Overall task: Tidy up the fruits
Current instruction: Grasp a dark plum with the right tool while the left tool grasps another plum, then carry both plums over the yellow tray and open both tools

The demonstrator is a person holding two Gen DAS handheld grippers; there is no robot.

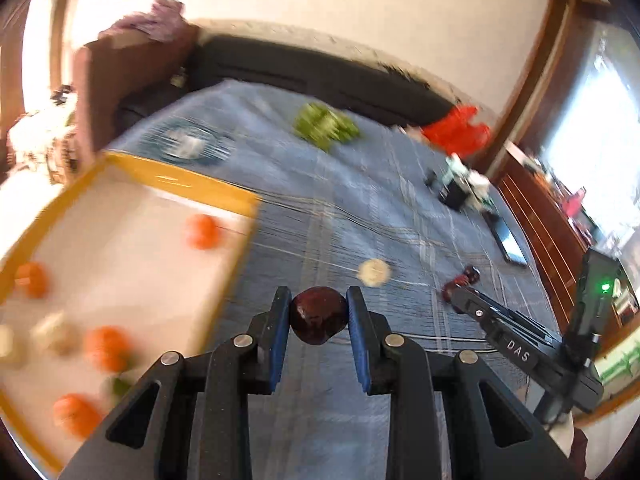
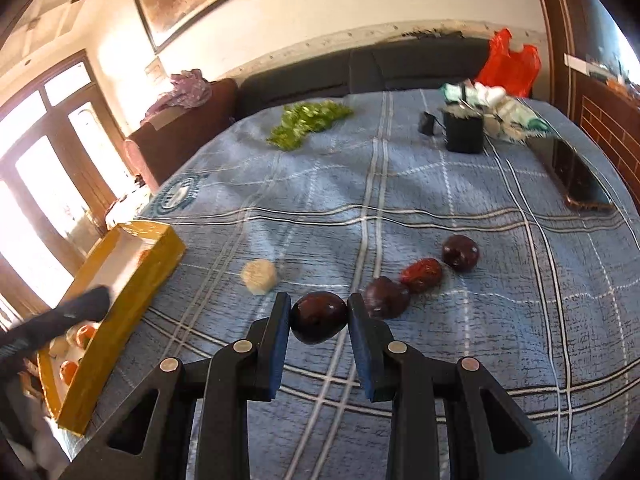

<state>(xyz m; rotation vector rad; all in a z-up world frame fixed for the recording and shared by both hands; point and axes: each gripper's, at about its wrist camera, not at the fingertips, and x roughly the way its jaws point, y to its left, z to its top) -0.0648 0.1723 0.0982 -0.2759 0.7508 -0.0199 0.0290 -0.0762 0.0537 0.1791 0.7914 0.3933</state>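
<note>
L gripper (image 1: 319, 312) clenched on a dark plum (image 1: 318, 315), held above the blue plaid bedspread (image 1: 340, 220) just right of the yellow-rimmed tray (image 1: 132, 240); plum near-round, long axis can't tell. R gripper (image 2: 319, 317) clenched on a dark oval fruit (image 2: 318, 317), long axis across the pads, low over the bedspread. Just beyond on the right: another plum (image 2: 386, 297), red date (image 2: 422, 274) w/ long axis slanting up-right, third plum (image 2: 461, 252). Oranges (image 1: 107, 348) sit in tray. Far: green bunch (image 2: 308, 122).
</note>
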